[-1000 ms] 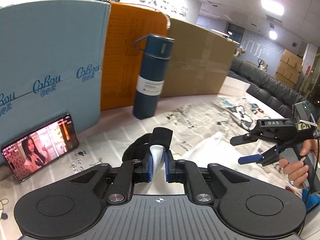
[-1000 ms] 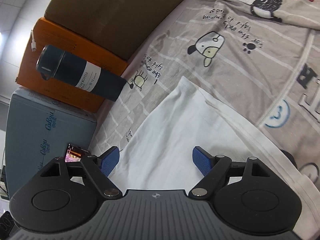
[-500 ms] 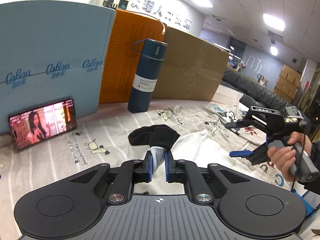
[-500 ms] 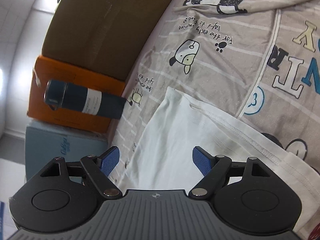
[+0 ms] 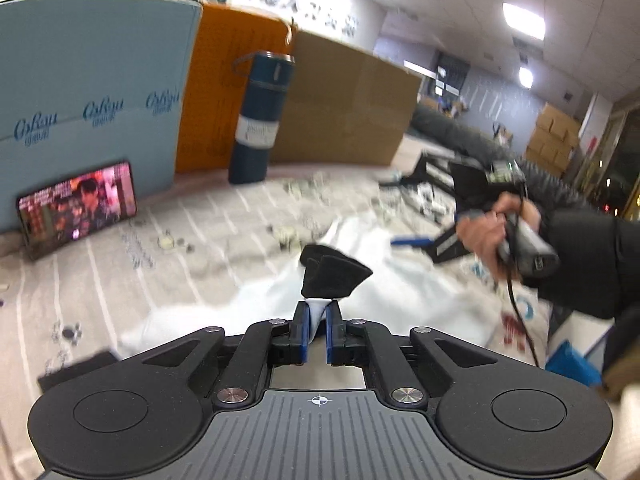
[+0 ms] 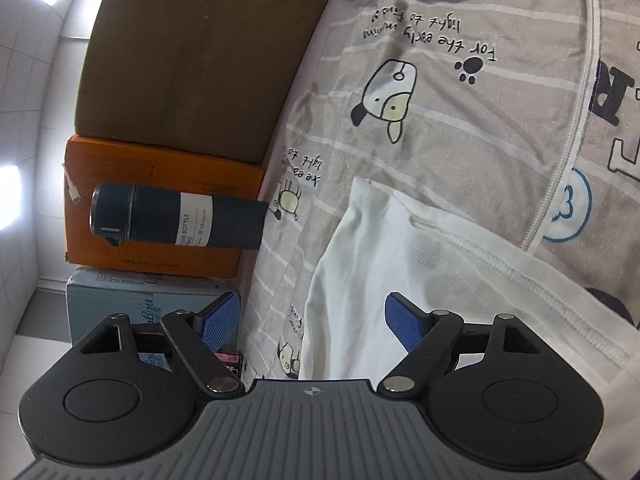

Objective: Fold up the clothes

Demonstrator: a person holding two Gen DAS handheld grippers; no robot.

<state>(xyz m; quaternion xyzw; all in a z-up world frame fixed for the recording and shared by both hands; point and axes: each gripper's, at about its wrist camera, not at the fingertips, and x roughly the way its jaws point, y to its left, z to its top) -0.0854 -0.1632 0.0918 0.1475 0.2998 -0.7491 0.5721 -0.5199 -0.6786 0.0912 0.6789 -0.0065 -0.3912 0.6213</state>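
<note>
Looks mid-fold rather than finished. At lower centre of the left view, left hand-held gripper (image 5: pixel 316 332) pinched narrow on a lifted ridge of the white garment (image 5: pixel 404 296), with a black trim (image 5: pixel 334 276) flopping just above the pads. Further right, right hand-held gripper (image 5: pixel 424 240) spread wide and holding nothing, low over the cloth, carried by a hand (image 5: pixel 484 232) in a dark sleeve. In the right view, lies partly flat across lower centre and right, stitched hem showing, no neat stack anywhere. Probably left: laying the raised part down and squaring the edges. Underneath, a grey printed sheet (image 6: pixel 460 120) with cartoon dogs and lettering. Along the back, left to right: phone (image 5: pixel 76 204) playing video, blue box (image 5: pixel 92 92), orange box (image 5: pixel 236 92), dark bottle (image 5: pixel 260 120), cardboard panel (image 5: pixel 348 112), then an office-like room with stacked cartons (image 5: pixel 556 136) and ceiling lights.
</note>
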